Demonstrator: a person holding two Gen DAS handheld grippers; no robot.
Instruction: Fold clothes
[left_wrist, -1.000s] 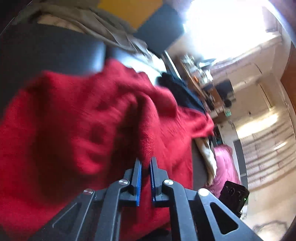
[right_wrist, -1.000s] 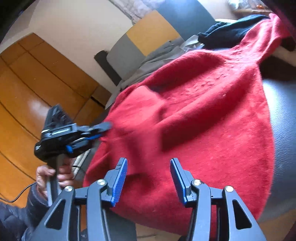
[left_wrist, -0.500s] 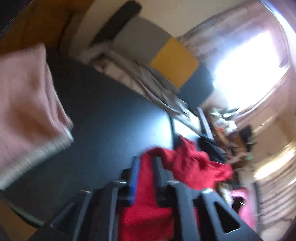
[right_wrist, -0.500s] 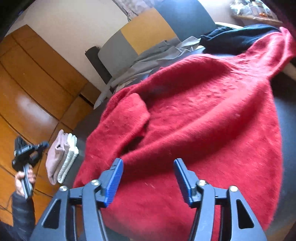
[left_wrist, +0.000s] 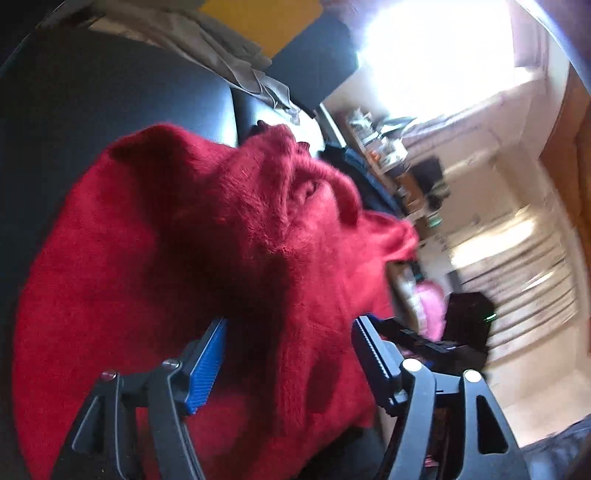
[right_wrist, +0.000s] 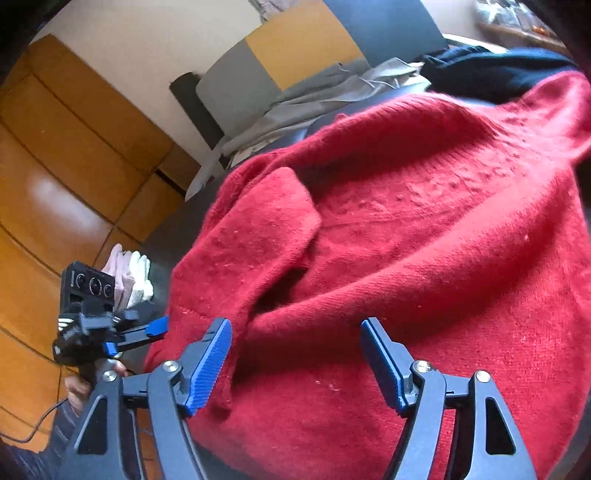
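Left wrist view: the left gripper (left_wrist: 288, 347) has its fingers spread wide, and nothing is pinched between them. The red sweater (left_wrist: 192, 236) lies bunched just ahead of the fingertips and fills the gap between them, its folds rising toward a hump further out. It rests on a dark surface (left_wrist: 92, 96) that shows beyond and to the left of the fingers. A grey garment (left_wrist: 229, 48) lies crumpled at the far edge of that surface. Just past the right finger, the black body of the right gripper (left_wrist: 424, 341) shows beside the sweater's edge.

Right wrist view: the right gripper (right_wrist: 295, 350) is likewise spread open, gripping nothing. The sweater (right_wrist: 424, 240) spreads ahead of and between the fingers, with one folded flap lying just beyond the left finger. Left of that finger, at the sweater's edge, the left gripper (right_wrist: 157, 332) is held in a hand (right_wrist: 79, 387), its blue tips apart. Beyond it lies a folded pale garment (right_wrist: 129, 277). A dark blue garment (right_wrist: 487, 74) lies past the sweater's far end, next to the grey garment (right_wrist: 314, 103).
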